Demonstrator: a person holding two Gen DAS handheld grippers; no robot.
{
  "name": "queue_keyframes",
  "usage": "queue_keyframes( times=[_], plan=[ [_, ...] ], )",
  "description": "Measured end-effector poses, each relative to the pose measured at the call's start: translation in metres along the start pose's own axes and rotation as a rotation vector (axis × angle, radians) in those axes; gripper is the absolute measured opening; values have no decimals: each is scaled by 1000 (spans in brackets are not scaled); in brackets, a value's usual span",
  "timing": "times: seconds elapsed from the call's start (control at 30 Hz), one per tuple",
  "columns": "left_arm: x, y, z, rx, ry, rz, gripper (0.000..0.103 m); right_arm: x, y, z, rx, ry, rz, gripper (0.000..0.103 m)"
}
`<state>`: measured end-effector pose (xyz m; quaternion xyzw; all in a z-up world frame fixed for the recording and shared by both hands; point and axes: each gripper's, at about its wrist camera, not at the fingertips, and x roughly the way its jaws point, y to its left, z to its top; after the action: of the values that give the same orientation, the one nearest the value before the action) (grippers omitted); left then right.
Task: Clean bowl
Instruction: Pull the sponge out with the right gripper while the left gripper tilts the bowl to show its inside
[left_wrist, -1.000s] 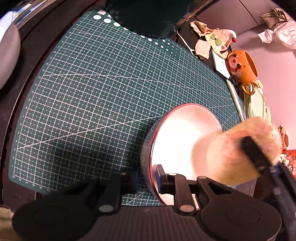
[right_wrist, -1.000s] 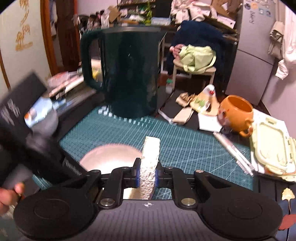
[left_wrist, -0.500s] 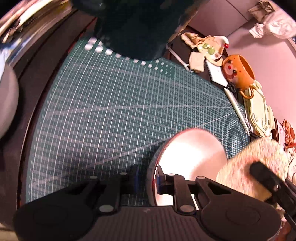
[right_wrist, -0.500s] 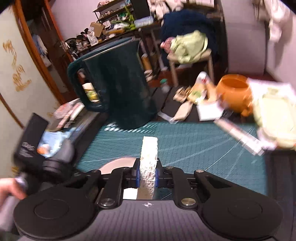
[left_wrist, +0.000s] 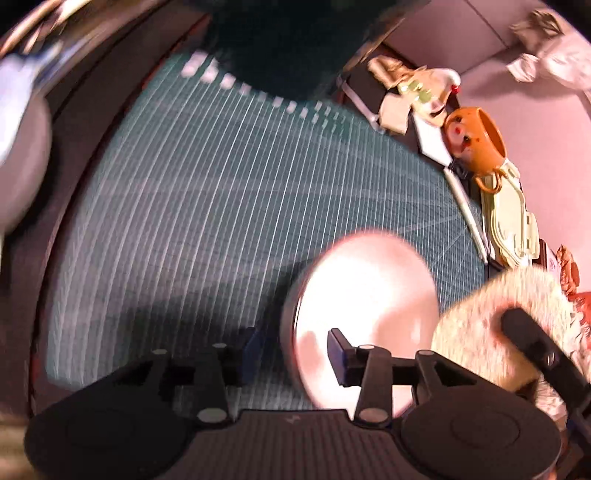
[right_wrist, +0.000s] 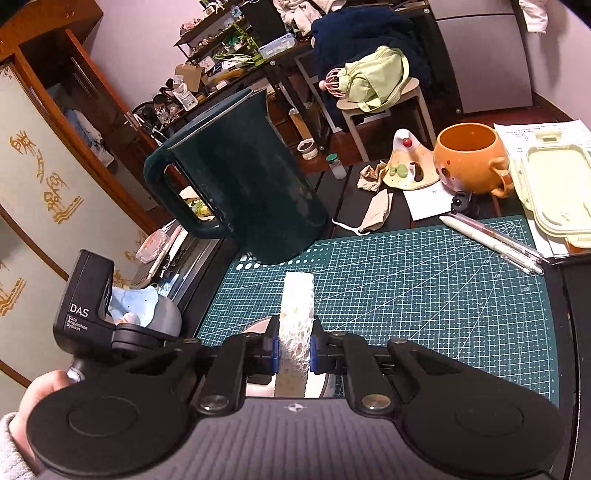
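The pale, shiny bowl (left_wrist: 365, 291) stands on the green cutting mat (left_wrist: 192, 229). My left gripper (left_wrist: 293, 349) straddles the bowl's near rim. Its jaws are opening, and both pads stand clear of the rim between them. My right gripper (right_wrist: 293, 349) is shut on a white sponge (right_wrist: 297, 302) held on edge. In the left wrist view the sponge (left_wrist: 480, 325) hangs just right of the bowl, off its rim. In the right wrist view only a sliver of the bowl (right_wrist: 258, 325) shows behind the fingers. A hand (right_wrist: 40, 395) holds the left gripper's handle at lower left.
A tall dark green jug (right_wrist: 251, 184) stands at the mat's far edge. To the right sit an orange mug (right_wrist: 469, 158), a pale green lidded box (right_wrist: 554, 184) and pens (right_wrist: 495, 240). Bare mat (right_wrist: 424, 288) stretches right of the sponge.
My left gripper's jaws have spread apart and let go of the bowl's rim. The sponge has slid right, off the bowl. The right wrist view has rolled.
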<state>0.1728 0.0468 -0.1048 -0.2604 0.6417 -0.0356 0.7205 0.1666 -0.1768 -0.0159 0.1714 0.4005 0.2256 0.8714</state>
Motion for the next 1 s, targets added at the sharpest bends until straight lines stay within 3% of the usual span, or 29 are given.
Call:
queue_keyframes(
  times=[0.63,0.8,0.9,1.0],
  plan=[
    [-12,-37,-34,90,-146,122,38,-14,-14,5,31,-53,8,13],
    [-8,-27,-25,-49,-119,43,38,-14,-15,5,33,-55,12,13],
    [-5,-24,-27,-71,-137,25,38,-14,-13,4,28,-55,8,14],
    [-2,-20,-27,-75,-139,-5,31,-14,-12,4,23,-52,15,14]
  ],
)
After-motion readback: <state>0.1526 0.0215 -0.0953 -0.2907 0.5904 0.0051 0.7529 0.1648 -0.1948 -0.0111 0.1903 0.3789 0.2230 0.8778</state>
